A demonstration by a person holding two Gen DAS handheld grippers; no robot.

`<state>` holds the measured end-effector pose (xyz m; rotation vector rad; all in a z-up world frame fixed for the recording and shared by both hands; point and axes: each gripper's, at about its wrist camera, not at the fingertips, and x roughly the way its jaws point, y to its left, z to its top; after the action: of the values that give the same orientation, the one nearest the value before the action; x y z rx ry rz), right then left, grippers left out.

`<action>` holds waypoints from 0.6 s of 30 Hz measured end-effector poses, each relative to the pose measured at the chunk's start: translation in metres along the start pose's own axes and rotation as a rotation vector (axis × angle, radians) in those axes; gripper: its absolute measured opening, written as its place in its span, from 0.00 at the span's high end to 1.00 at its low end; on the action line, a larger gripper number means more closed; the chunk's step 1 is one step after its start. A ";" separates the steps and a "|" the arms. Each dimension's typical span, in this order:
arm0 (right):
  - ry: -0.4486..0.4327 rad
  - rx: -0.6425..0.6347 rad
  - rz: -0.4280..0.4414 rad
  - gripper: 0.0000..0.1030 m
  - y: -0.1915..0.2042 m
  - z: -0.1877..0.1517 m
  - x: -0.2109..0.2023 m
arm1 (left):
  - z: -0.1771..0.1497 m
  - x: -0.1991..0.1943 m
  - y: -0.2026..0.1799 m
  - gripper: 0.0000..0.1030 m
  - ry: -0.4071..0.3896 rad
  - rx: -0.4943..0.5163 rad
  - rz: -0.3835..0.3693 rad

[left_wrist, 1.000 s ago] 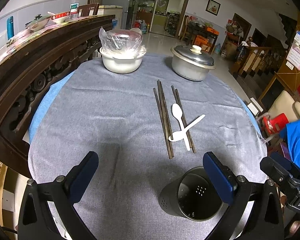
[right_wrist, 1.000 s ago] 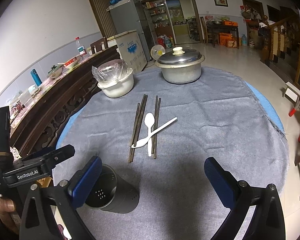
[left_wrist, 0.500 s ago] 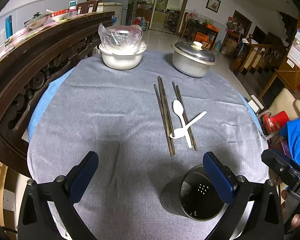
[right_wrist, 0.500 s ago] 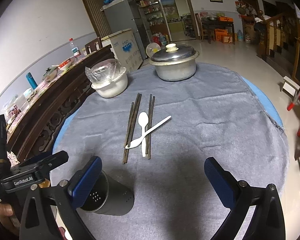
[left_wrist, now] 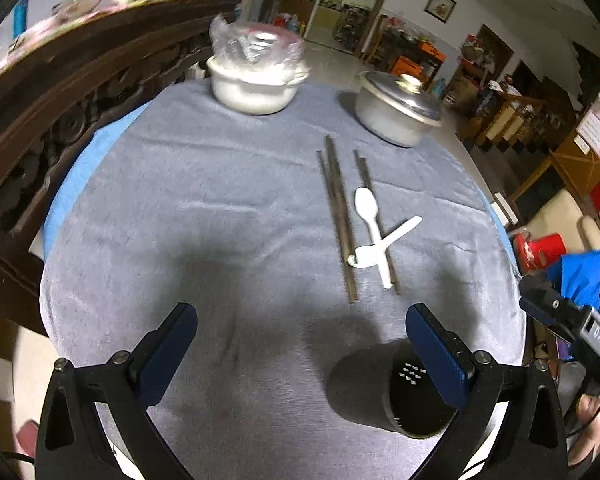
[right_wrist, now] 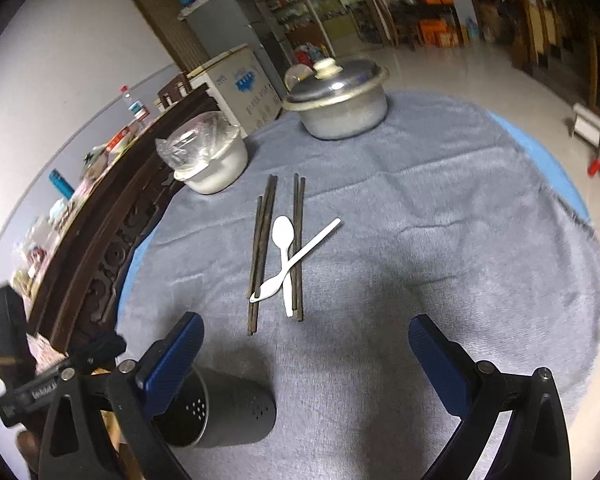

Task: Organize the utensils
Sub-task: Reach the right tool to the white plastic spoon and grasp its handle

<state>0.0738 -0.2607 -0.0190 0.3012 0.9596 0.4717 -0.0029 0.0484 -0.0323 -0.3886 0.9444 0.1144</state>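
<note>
Several dark chopsticks (left_wrist: 342, 224) (right_wrist: 262, 240) lie side by side in the middle of the grey tablecloth. Two white plastic spoons (left_wrist: 374, 236) (right_wrist: 286, 258) lie crossed over them. A black perforated utensil holder (left_wrist: 384, 390) (right_wrist: 220, 414) stands at the near edge of the table. My left gripper (left_wrist: 300, 352) is open, with its right finger in front of the holder's rim. My right gripper (right_wrist: 306, 356) is open too, its left finger over the holder's mouth. Neither holds anything.
A white bowl with a plastic bag (left_wrist: 256, 80) (right_wrist: 210, 164) and a lidded metal pot (left_wrist: 396, 114) (right_wrist: 340, 98) stand at the far side. A carved dark wooden sideboard (left_wrist: 60, 92) runs along the left. The other handheld gripper body (left_wrist: 572, 320) (right_wrist: 40, 384) shows at each frame's edge.
Both grippers have moved forward and tipped down toward the table, so the chopsticks, spoons and holder sit closer. Both stay open.
</note>
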 end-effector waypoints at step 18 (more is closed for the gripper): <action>0.243 0.372 0.219 0.24 -0.040 0.051 0.129 | 0.005 0.040 0.033 0.00 0.008 0.083 0.107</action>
<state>0.1890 -0.2308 -0.1005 0.7019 1.2592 0.5360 0.0161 0.0775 -0.0713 -0.2624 0.9744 0.1704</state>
